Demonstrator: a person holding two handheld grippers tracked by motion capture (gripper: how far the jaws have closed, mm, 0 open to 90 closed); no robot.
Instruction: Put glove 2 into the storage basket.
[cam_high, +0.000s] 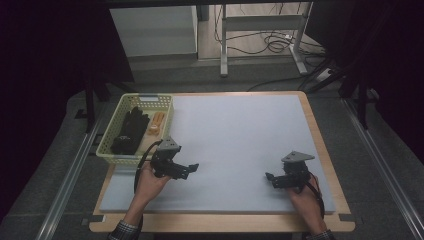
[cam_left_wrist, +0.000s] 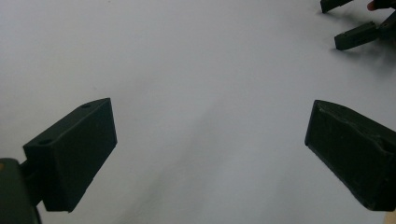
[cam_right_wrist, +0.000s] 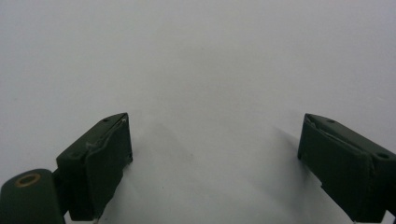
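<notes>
Two tongs: left tongs (cam_high: 189, 169), right tongs (cam_high: 272, 179). One basket (cam_high: 116, 156). One black glove (cam_high: 131, 131). One orange item (cam_high: 156, 123).

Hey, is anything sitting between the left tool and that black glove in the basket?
Only the basket's own near wall. The left tool is open over the bare mat, pointing away from the basket toward the right tool. The black glove lies inside, beside an orange item, uncovered from above.
</notes>
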